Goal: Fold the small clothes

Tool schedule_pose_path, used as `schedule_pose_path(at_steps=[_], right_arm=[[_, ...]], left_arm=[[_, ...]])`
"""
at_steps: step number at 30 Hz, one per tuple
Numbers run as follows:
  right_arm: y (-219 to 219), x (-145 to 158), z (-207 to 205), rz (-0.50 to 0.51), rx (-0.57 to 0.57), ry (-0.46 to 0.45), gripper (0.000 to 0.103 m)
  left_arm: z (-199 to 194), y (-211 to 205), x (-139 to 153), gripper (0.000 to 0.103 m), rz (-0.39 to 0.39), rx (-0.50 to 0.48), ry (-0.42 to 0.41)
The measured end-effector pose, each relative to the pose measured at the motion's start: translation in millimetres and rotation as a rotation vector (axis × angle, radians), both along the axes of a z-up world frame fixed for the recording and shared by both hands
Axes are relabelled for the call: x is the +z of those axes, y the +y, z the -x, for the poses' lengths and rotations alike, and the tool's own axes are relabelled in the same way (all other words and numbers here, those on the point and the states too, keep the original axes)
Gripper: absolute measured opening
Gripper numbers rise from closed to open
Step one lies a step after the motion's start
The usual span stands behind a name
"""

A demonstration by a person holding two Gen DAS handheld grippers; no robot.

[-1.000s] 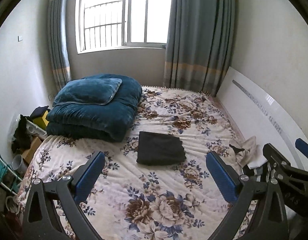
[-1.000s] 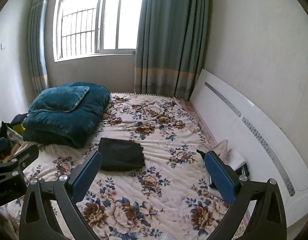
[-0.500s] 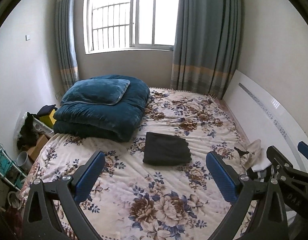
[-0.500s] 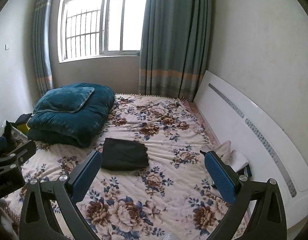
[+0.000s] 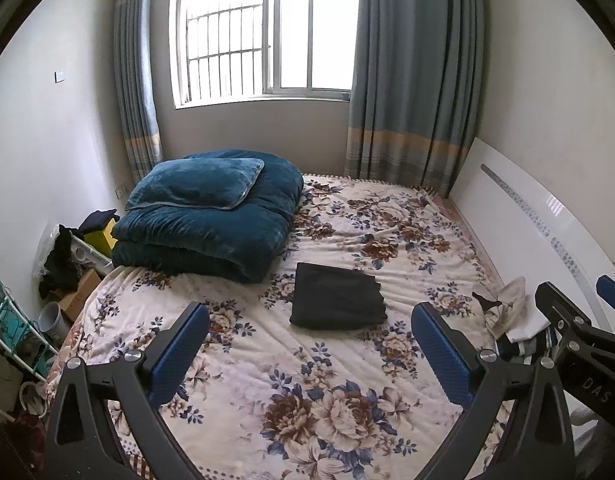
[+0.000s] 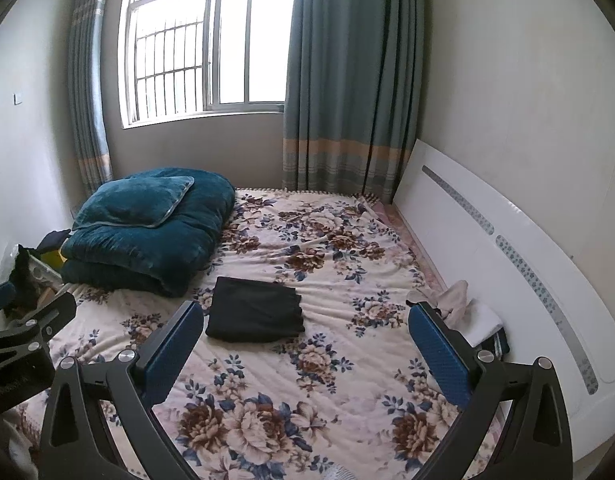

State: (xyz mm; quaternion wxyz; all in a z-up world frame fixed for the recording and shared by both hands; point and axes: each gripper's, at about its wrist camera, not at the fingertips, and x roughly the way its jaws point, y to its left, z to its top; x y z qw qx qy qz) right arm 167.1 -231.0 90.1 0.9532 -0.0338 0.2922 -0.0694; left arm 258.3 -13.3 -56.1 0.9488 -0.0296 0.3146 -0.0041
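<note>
A folded black garment (image 5: 336, 298) lies flat on the floral bedspread (image 5: 307, 380) near the middle of the bed; it also shows in the right wrist view (image 6: 254, 309). A small pile of loose clothes (image 5: 511, 316), white, beige and dark, lies at the bed's right edge by the headboard, and also shows in the right wrist view (image 6: 463, 312). My left gripper (image 5: 309, 344) is open and empty, held above the near part of the bed. My right gripper (image 6: 303, 342) is open and empty too, beside it on the right.
A folded teal quilt with a pillow (image 5: 211, 212) sits at the bed's far left. A white headboard (image 6: 507, 264) runs along the right. Boxes, clothes and a rack (image 5: 47, 280) crowd the floor at left. Window and curtains (image 5: 411, 72) stand behind.
Both grippers have drawn back and up from the bed, so the black garment and the quilt look farther away. Both stay open and empty.
</note>
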Motion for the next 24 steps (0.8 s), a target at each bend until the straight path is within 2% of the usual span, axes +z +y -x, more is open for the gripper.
schedule_pose_path(at_steps=[24], right_arm=[[-2.3, -1.3, 0.0, -0.010, 0.012, -0.003, 0.103]], left_arm=[[-0.5, -3.5, 7.4, 0.103, -0.002, 0.006, -0.010]])
